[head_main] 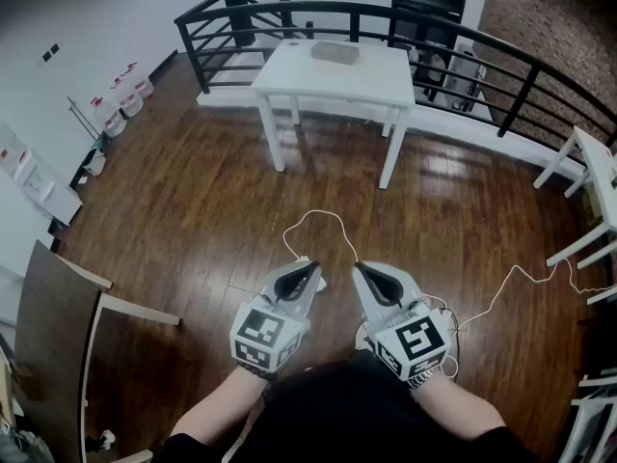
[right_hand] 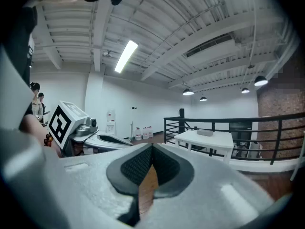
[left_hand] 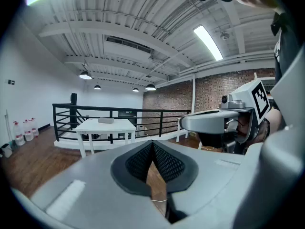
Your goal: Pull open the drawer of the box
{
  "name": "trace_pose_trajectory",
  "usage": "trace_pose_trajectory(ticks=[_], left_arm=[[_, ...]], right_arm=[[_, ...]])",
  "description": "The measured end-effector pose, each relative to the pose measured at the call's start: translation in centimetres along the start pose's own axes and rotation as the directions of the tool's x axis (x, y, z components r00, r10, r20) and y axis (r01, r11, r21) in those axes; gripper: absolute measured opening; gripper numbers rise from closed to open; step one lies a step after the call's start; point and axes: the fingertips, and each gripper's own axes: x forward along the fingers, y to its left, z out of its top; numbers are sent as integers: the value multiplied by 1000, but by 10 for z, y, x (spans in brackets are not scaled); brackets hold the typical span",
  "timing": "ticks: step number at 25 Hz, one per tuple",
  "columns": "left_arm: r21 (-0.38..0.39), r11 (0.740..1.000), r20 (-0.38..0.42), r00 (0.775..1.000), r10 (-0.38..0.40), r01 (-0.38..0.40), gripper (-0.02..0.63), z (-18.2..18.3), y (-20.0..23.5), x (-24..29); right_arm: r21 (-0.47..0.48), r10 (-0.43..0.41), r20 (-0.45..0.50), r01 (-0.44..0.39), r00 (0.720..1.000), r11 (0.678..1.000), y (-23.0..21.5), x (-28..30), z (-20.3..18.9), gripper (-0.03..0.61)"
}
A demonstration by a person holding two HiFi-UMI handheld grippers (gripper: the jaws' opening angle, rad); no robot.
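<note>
On white table (head_main: 289,73), grey box (head_main: 335,53); contents unseen.

No text is legible (labels on the white jugs (head_main: 125,93) are too small).

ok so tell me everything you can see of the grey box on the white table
The grey box is a low, flat, rectangular block, plain light grey with a matte look. It lies flat on the top of the white table, near the far edge and roughly midway along it. Only the table touches it. It is too far off to make out a drawer or handle. The left gripper and right gripper are held well short of it.
</note>
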Motion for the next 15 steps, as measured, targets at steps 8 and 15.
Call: trace_pose_trajectory(ticks=[8, 15], left_arm=[[1, 999, 9, 999, 40, -40, 17, 35, -2, 103], [-2, 998, -5, 998, 70, -70, 17, 50, -4, 166]], right_arm=[[-24, 50, 0, -50, 999, 998, -103, 16, 14, -8], [-16, 79, 9, -78, 997, 997, -170, 25, 16, -8]])
